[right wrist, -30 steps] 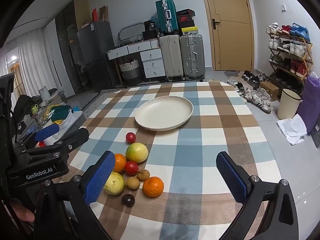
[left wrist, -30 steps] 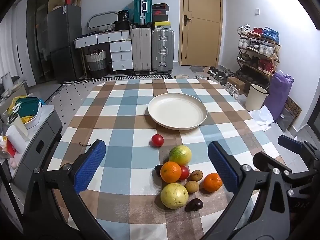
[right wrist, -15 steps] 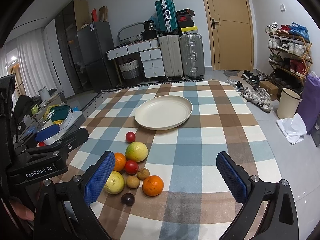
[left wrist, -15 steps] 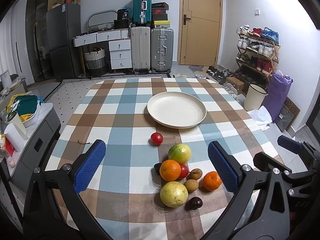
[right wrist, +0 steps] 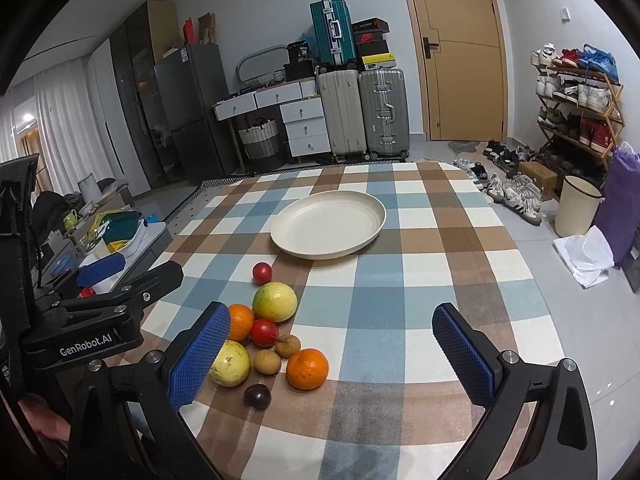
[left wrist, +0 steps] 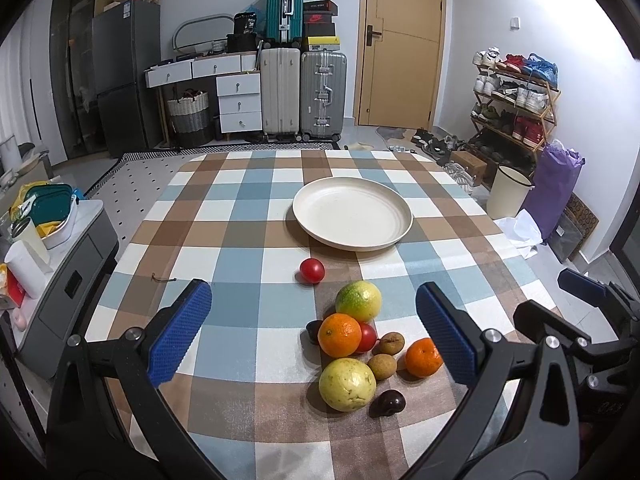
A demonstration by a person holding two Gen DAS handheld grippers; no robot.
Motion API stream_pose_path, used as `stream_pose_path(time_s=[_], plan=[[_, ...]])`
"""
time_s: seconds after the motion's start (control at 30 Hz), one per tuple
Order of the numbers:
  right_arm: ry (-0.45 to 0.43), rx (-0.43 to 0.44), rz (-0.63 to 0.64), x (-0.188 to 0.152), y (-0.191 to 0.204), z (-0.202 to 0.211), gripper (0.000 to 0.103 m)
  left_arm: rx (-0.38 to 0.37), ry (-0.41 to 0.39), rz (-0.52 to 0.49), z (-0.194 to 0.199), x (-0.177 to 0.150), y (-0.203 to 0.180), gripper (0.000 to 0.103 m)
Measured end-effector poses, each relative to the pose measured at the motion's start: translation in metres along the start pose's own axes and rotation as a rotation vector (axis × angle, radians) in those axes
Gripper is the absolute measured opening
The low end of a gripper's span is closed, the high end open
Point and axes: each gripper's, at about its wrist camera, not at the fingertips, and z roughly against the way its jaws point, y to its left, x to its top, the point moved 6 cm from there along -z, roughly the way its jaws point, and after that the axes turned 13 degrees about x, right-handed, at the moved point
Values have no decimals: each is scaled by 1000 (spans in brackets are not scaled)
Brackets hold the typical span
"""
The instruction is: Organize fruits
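A cream plate point(left wrist: 352, 218) point(right wrist: 328, 226) sits bare past the middle of the checked tablecloth. Nearer lies a cluster of fruit: a green-yellow citrus point(left wrist: 358, 301) point(right wrist: 275, 302), an orange point(left wrist: 339, 335) point(right wrist: 239, 322), a second orange point(left wrist: 423, 357) point(right wrist: 307, 369), a yellow fruit point(left wrist: 347, 379) point(right wrist: 230, 363), a red tomato point(right wrist: 264, 333), small brown fruits point(left wrist: 382, 366) and a dark plum point(left wrist: 387, 403) point(right wrist: 258, 396). One red tomato point(left wrist: 312, 270) point(right wrist: 262, 272) lies apart toward the plate. My left gripper point(left wrist: 314, 334) and right gripper point(right wrist: 332, 356) hover open above the near edge, holding nothing.
Suitcases point(left wrist: 302, 92), a drawer unit point(left wrist: 239, 96) and a fridge point(left wrist: 124, 76) line the far wall by a door point(left wrist: 400, 40). A shoe rack point(left wrist: 516, 96), bin point(left wrist: 508, 196) and purple bag point(left wrist: 554, 188) stand right. A grey side cabinet point(left wrist: 60, 264) with containers stands left.
Both grippers stay open and nearly still. The left wrist view has drifted slightly, so the fruit sits a little lower and left in frame.
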Motion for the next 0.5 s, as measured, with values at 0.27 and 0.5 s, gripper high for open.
stream_pose_path(time_s=[0.27,0.5], plan=[[0,-3,2,1,-1,1,103,0,2,0,0,0,0,102],[-1,1,1,1,0,2,103,-1,5,2,-1,-1,1,102]])
